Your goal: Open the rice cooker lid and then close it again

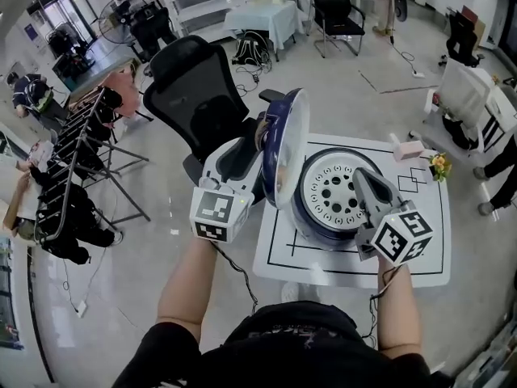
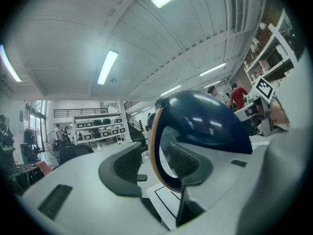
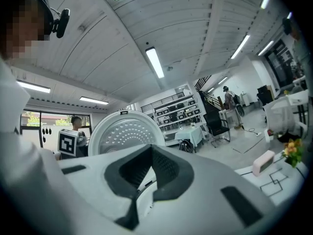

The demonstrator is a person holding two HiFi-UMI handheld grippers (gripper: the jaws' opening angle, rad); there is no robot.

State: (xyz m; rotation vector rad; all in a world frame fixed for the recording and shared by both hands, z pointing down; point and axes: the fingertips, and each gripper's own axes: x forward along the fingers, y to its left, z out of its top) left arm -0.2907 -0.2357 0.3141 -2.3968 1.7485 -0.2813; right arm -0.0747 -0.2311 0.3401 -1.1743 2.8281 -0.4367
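At raised lid (image 1: 284, 148): left tongs (image 2: 155, 166) level, jaws apart; right tongs (image 3: 146, 176) closed.

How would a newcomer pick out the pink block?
Find the white table holding the open rice cooker. At its far right corner lies the pink block beside a small flower bunch. It alone is a plain, pale pink slab.

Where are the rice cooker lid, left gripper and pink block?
rice cooker lid (image 2: 210, 126), left gripper view, blue outer dome.
left gripper (image 2: 155, 164), left gripper view, midway between its fingertips.
pink block (image 1: 408, 149), head view, its top face.
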